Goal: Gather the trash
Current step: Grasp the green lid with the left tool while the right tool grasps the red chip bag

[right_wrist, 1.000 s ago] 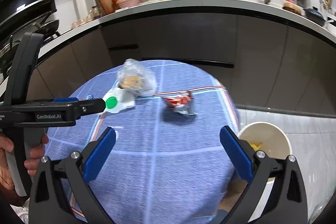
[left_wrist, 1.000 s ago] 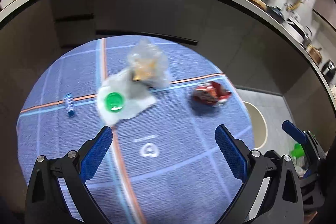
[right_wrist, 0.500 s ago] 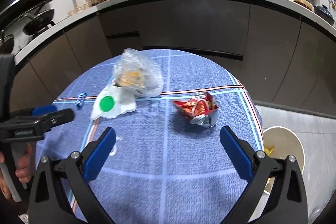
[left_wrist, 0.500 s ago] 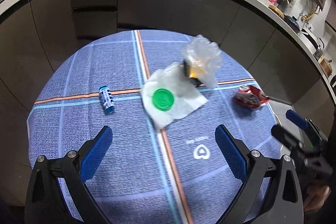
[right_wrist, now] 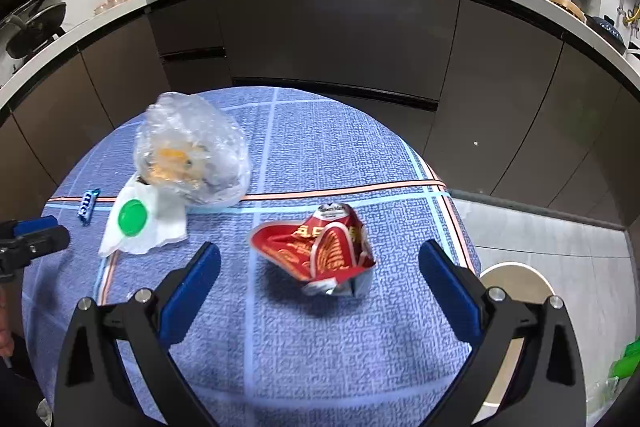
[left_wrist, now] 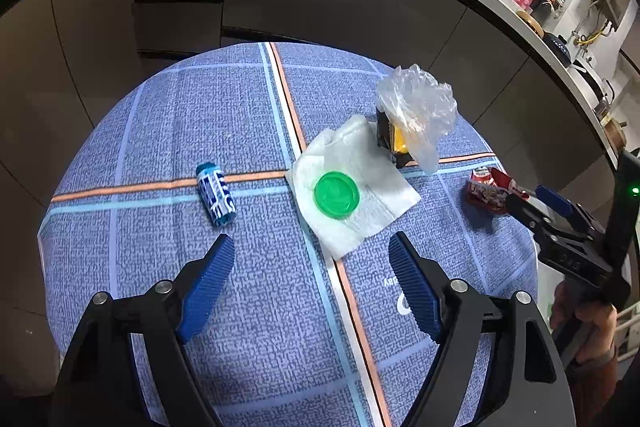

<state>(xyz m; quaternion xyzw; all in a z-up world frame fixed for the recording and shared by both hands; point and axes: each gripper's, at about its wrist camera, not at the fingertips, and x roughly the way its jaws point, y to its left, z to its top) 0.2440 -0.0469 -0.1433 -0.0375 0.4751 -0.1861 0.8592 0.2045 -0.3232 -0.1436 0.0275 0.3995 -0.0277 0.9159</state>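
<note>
A round table in a blue checked cloth [left_wrist: 260, 327] carries the trash. A white napkin [left_wrist: 372, 219] with a green lid [left_wrist: 336, 195] on it lies just ahead of my left gripper [left_wrist: 312, 247]. Its jaws are closing and grip nothing; the napkin's near corner reaches the gap between the tips. Behind the napkin is a clear plastic bag [left_wrist: 420, 111], and to the left a small blue-and-white wrapper [left_wrist: 215, 199]. A crumpled red snack bag [right_wrist: 316, 251] lies between the fingers of my right gripper [right_wrist: 320, 249], which hangs open above it, not touching.
A cream round bin [right_wrist: 516, 275] stands on the floor past the table's right edge. Dark cabinets [right_wrist: 340, 35] under a curved white counter close off the far side. A hand [left_wrist: 580, 319] holds the right gripper at the left wrist view's right edge.
Both grippers have come down and closer to the table. The left jaws have narrowed. The napkin now sits centred before the left gripper, the red bag between the right fingers.
</note>
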